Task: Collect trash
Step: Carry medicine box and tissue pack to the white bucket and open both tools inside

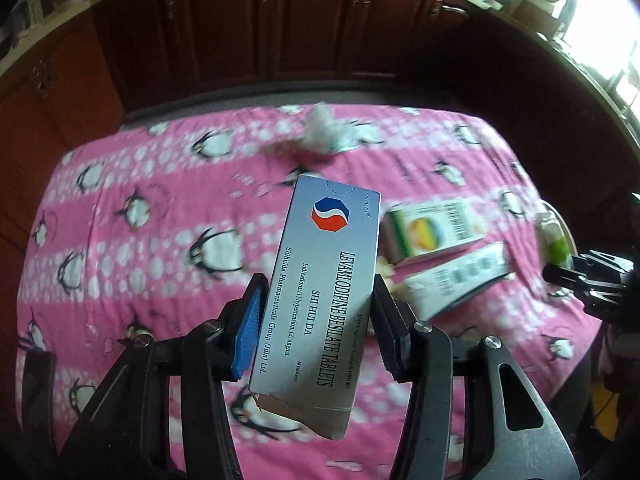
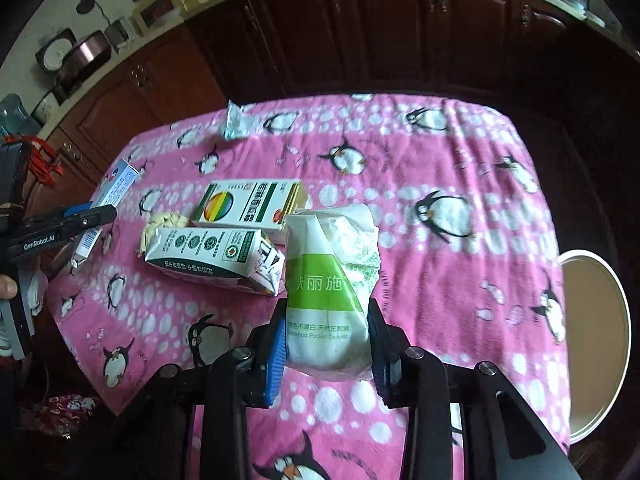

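Observation:
My left gripper (image 1: 318, 292) is shut on a silver tablet box (image 1: 320, 280) with a red and blue logo, held above the pink penguin cloth (image 1: 160, 200). It also shows at the left of the right wrist view (image 2: 86, 216). My right gripper (image 2: 326, 312) is shut on a green and white tissue pack (image 2: 332, 280), held above the cloth. On the cloth lie a rainbow-print box (image 2: 248, 208), a green and white carton (image 2: 212, 258), a crumpled yellowish tissue (image 2: 166, 220) and a crumpled white wrapper (image 2: 238, 120).
A round white bin (image 2: 592, 344) stands off the table's right edge, its opening showing. Dark wooden cabinets (image 2: 360, 32) run behind the table. The right gripper shows at the right edge of the left wrist view (image 1: 592, 280).

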The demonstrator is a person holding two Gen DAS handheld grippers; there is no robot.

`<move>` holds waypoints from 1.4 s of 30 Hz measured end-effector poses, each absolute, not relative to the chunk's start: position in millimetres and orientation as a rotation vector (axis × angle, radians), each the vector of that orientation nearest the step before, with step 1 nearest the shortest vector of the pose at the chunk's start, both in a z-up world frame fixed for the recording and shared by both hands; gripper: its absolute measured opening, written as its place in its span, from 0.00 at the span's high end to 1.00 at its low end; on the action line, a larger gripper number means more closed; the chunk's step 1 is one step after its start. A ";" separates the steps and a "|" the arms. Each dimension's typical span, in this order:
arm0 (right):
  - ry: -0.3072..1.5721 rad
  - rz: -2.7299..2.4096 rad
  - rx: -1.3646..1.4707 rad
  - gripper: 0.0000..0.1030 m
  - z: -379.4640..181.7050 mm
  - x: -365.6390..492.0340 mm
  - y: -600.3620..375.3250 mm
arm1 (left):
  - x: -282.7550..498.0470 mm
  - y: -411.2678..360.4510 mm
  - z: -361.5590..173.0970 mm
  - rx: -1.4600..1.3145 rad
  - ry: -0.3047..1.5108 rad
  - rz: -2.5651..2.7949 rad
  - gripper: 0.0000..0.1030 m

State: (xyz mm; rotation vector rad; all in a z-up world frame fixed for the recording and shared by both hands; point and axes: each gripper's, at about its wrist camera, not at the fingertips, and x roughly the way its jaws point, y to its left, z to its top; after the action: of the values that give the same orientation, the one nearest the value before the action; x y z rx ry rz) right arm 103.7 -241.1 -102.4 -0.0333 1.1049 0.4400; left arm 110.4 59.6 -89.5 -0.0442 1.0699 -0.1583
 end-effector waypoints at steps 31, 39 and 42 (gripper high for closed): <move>1.003 0.161 0.110 0.67 -62.7 78.1 -406.9 | 129.3 -207.1 -64.7 0.162 1.012 -0.524 0.53; 1.015 0.087 0.145 0.67 -69.6 74.1 -448.1 | 136.0 -257.9 -72.3 0.194 1.028 -0.586 0.53; 1.027 0.061 0.157 0.67 -74.4 72.0 -462.0 | 135.9 -272.4 -76.8 0.197 1.038 -0.607 0.53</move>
State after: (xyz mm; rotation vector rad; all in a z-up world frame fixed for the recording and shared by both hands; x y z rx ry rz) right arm 72.0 -462.0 -74.4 0.1569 1.0265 0.0607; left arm 135.9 -272.4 -76.8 0.1966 1.0384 -0.6073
